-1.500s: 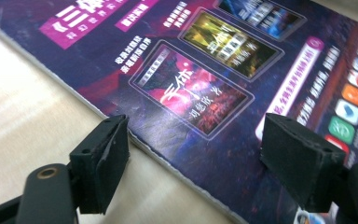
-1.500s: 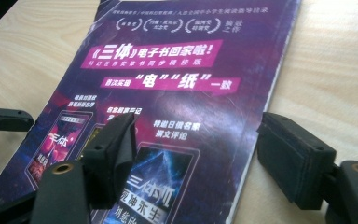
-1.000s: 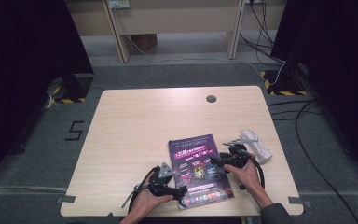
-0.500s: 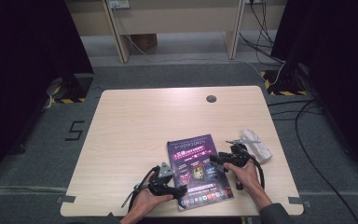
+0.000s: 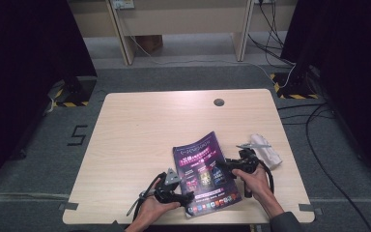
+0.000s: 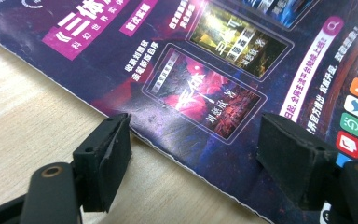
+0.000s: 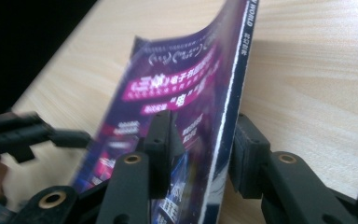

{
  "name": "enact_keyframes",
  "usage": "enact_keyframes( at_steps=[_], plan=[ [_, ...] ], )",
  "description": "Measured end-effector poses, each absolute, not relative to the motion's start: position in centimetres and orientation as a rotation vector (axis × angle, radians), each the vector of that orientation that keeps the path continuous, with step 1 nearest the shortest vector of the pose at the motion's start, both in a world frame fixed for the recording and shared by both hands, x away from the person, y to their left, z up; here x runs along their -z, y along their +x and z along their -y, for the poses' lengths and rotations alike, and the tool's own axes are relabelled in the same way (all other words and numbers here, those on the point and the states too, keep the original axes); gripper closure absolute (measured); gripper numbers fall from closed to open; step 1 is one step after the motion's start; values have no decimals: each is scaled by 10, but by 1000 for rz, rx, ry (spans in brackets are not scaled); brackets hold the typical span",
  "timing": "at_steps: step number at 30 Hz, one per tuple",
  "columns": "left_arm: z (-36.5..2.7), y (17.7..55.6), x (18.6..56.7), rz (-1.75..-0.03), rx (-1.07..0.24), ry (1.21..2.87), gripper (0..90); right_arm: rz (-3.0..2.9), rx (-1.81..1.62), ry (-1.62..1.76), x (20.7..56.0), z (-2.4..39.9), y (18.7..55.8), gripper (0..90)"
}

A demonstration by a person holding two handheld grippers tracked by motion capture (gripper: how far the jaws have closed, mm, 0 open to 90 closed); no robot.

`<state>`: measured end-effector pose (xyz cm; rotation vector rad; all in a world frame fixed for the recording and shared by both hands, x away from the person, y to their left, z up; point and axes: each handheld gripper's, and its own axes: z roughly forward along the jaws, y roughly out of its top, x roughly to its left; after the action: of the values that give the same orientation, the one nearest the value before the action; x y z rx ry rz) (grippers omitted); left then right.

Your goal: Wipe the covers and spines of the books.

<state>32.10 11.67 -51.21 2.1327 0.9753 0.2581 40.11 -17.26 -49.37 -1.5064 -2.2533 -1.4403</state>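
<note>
Magazine [image 5: 206,173] lies on the table [image 5: 140,140] at the near edge, right of centre, cover up, between the two hands; a white cloth [image 5: 266,151] sits just beside it on the right, apart from it.

Right gripper [image 5: 228,164] is at the magazine's right edge; its jaws have just been closing with the edge between them; in the right gripper view the magazine [image 7: 200,93] stands up from the table at that edge, one jaw on the cover side, one on the back; whether the pads are fully pressing yet I cannot tell, looks close to a clench.

Left gripper [image 5: 186,197] rests at the near left corner; in the left gripper view its jaws stand wide, one on bare table [image 6: 28,116], one over the cover [image 6: 214,70]; released, holding nothing.

Handling judgement: light, thin, floppy; glossy cover likely slick, so a pinch may slide; paper bends and sags away from any single grip point, and creases or tears if yanked. Best hold is on the bound edge, mid-length, where it's stiffest; loose page edges would fan out; left side could pin the corner flat to stop the whole thing skating.
</note>
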Motion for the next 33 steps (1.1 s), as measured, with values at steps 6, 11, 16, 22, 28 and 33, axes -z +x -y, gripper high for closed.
enact_keyframes(
  at_steps=[6,11,16,22,28,33],
  plan=[
    [-116,321,512,-974,-261,2135,251,2401,1382,-1457,490,171,404,736],
    [-116,320,512,-979,-270,2130,250,2439,1363,-1414,486,170,407,757],
    [-116,319,512,-964,-285,2136,250,2553,1314,-1356,480,162,411,777],
    [-121,320,508,-960,-290,2119,275,2701,1219,-1290,471,151,417,798],
    [-136,317,505,-969,-307,2119,275,2793,1142,-1239,459,140,433,837],
    [-146,317,506,-993,-300,2115,275,2906,1078,-1186,443,130,442,844]
  ],
)
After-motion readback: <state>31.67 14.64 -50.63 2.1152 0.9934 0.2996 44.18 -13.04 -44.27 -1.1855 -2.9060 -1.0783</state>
